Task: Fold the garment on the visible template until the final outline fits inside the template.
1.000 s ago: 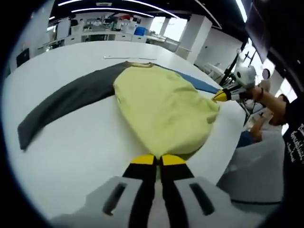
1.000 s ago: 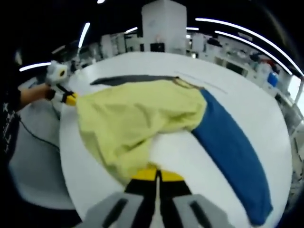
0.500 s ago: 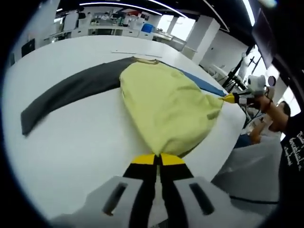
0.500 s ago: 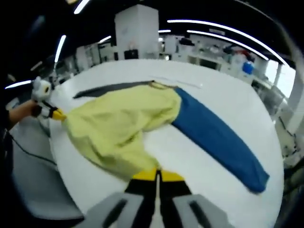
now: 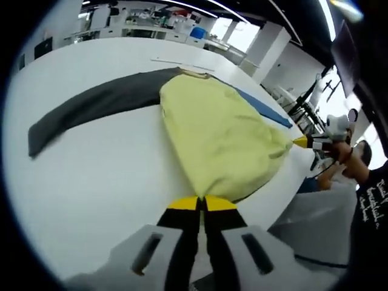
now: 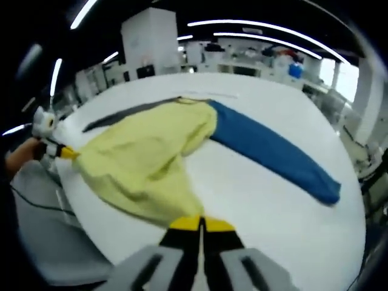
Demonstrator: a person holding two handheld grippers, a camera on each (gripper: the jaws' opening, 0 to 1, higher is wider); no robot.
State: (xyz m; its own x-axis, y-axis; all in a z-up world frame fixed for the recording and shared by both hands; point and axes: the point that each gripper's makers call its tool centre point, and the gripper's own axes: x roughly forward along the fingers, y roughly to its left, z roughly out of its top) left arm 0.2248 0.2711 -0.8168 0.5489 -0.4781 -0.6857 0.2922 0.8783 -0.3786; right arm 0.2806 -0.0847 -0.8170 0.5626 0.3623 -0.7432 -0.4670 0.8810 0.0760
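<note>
Spread across a broad white round table (image 5: 103,176), a long-sleeved cloth garment (image 5: 224,136) with yellow body, dark grey sleeve (image 5: 91,109) stretched flat one way and blue sleeve (image 6: 273,151) the other. Pinched shut on one yellow hem corner at the near table edge, the left gripper (image 5: 201,205), seen also far off in the right gripper view. Clamped likewise on the other hem corner, the right gripper (image 6: 202,225).
</note>
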